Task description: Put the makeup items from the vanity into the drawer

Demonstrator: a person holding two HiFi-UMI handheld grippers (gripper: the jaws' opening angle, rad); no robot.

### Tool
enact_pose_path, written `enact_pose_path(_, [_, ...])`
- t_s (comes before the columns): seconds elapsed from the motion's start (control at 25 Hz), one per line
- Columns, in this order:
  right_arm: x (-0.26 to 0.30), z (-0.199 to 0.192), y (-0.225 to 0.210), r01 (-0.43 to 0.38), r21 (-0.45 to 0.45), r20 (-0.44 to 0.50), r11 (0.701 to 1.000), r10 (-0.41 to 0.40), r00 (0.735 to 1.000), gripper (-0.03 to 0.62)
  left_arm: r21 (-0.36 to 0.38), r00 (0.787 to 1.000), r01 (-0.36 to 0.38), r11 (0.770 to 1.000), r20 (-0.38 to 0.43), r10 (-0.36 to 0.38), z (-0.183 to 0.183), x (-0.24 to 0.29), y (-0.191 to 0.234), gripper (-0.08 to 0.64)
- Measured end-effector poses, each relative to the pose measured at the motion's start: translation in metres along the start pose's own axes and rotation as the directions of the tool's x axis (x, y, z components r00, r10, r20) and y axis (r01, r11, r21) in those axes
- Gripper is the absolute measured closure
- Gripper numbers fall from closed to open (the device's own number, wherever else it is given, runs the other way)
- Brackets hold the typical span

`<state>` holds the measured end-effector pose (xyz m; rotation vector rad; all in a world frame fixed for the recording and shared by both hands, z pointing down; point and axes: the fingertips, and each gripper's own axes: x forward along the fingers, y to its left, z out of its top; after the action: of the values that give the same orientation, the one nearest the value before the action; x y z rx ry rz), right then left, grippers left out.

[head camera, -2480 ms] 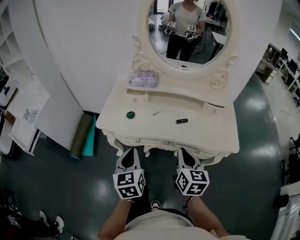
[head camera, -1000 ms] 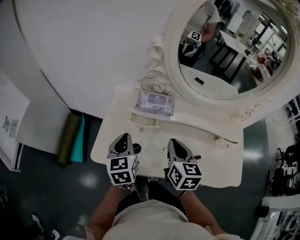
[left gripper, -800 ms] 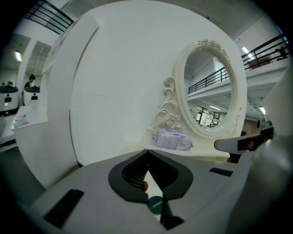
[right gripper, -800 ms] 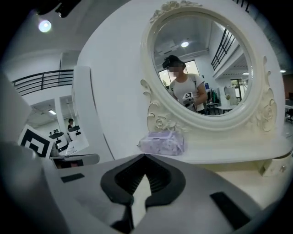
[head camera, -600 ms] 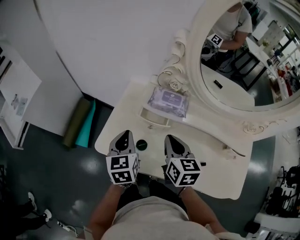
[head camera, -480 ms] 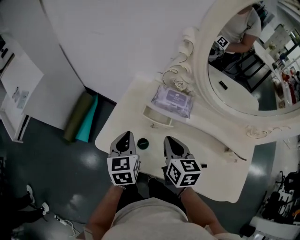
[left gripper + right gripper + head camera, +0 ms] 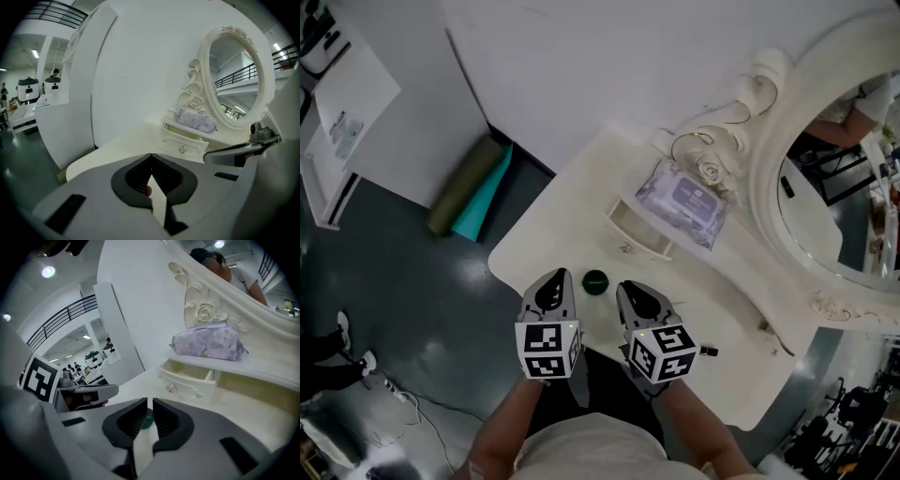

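Reaching green disc (image 7: 595, 281), 10 o'clock off right tool (image 7: 626, 289): it and left tool (image 7: 555, 281) closed, empty; open wide first.

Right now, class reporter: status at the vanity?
Left tongs shut, right tongs shut, both empty. Green pot between them, untouched. Drawer open, nothing blocking.

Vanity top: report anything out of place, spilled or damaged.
Nothing spilled or damaged. The small drawer under the shelf stands pulled out, and a green round item lies loose on the vanity.
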<state>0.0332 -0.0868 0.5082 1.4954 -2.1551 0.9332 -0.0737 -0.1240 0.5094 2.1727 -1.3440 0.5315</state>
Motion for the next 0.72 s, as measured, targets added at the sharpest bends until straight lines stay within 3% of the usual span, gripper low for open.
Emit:
enact_pose_path(0.36, [0.034, -0.028, 0.011, -0.093, -0.096, -0.133, 0.991, 0.08, 0.988, 0.498, -0.053, 0.999, -0.04, 0.998, -0.01, 0.039, -0.02, 0.003, 0.016, 0.557])
enact_pose_path(0.72, [0.055, -0.039, 0.016, -0.124, -0.206, -0.202, 0.971, 0.082, 0.976, 0.477, -0.119, 0.998, -0.06, 0.991, 0.004, 0.061, -0.027, 0.001, 0.024, 0.556])
